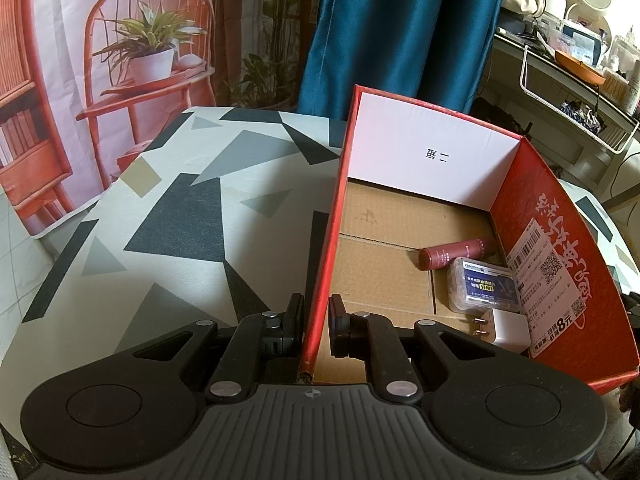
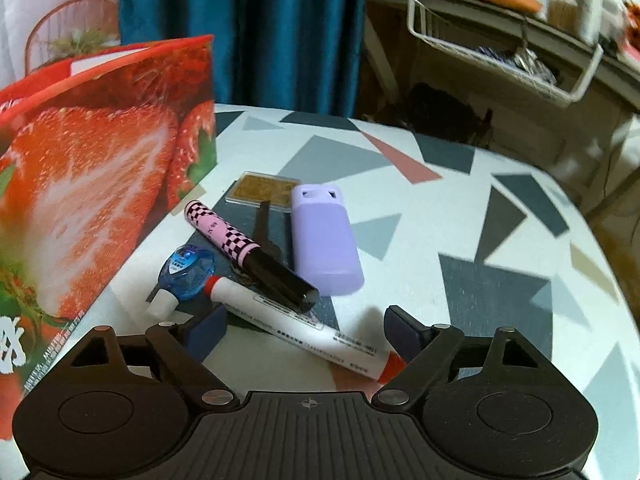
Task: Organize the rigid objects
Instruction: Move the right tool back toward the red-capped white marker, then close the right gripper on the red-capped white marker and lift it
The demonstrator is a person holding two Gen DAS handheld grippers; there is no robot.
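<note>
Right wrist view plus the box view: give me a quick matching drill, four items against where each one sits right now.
Items:
1. white marker
2. purple case
3. dark red tube
4. white charger

Places:
A. inside the box, in its near corner by the label
B. on the table, between the open jaws of the right gripper
C. inside the box, lying on its cardboard floor, farther in
D. on the table, right of the checked pen

Pairs: 1-B, 2-D, 3-C, 4-A
</note>
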